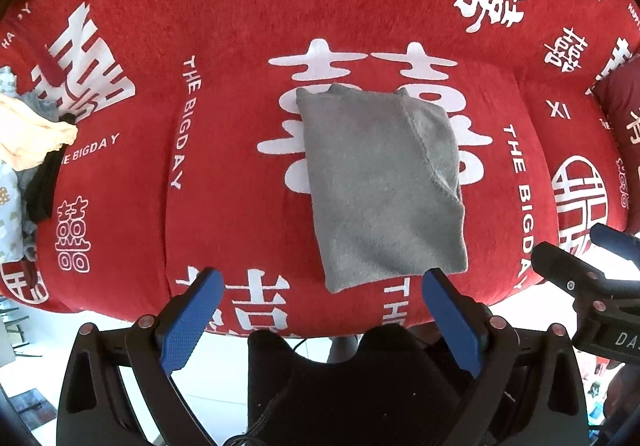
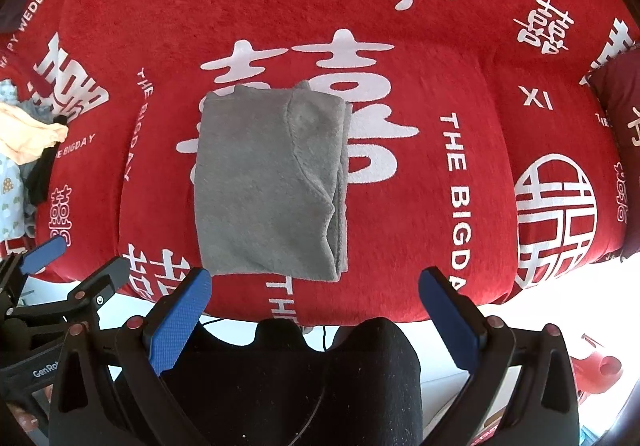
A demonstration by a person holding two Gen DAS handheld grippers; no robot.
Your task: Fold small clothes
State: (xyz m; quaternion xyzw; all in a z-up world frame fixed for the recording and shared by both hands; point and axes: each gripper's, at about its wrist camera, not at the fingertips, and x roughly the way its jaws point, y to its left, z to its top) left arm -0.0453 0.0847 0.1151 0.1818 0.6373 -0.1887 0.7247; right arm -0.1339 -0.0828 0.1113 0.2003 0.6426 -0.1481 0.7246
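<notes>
Both tongs, left (image 1: pixel 322 286) and right (image 2: pixel 316 284), are gaping empty before the folded grey garment (image 2: pixel 270 182) lying on the red cover (image 2: pixel 460 182) reading "THE BIGDAY".

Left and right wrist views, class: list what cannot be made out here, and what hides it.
- Grey folded garment: its type and inner layers, hidden by its own folds, both views.
- Clothes pile: cut off by the left edge, pieces overlapping, both views.
- Dark red cushion: cut off by the right edge.

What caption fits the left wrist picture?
Folded gray cloth lies on the red sofa, open left gripper hovering nearby.
</notes>
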